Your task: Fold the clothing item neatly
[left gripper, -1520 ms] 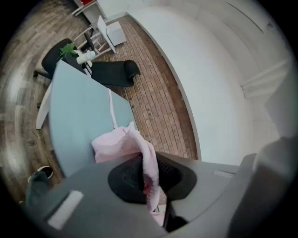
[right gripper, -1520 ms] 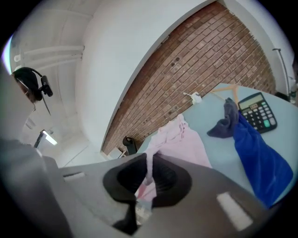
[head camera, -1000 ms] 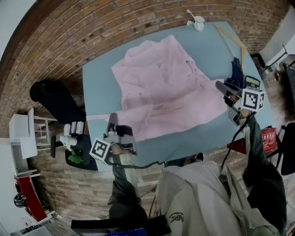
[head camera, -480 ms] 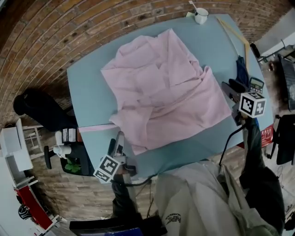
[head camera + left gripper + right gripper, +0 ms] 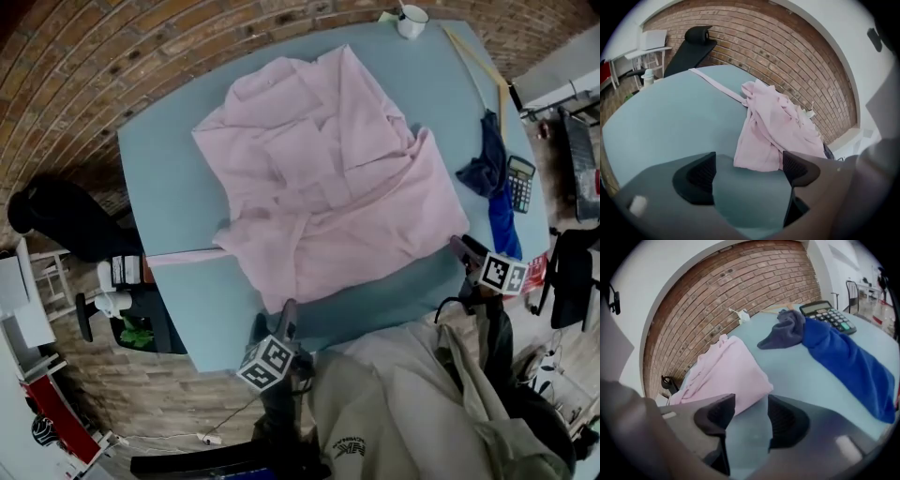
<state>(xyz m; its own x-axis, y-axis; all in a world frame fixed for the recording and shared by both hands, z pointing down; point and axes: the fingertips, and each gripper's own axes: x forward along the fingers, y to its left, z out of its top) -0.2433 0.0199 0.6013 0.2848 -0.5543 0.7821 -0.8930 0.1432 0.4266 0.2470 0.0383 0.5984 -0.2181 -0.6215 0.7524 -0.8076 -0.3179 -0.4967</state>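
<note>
grippers: left gripper and right gripper, jaws just opening, are holding nothing | risk: rumpled pink garment is likely folding crooked, trapping creases

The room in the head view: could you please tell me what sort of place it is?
Probably an office or studio workroom, not a home: a calculator shares the large table with the pink garment, a brick wall runs behind it, and a black chair stands nearby.

The pale blue tabletop holds a rumpled pink garment just ahead of the left gripper and the right gripper. Beyond the right gripper lie a blue cloth, a dark cloth and a calculator.
</note>
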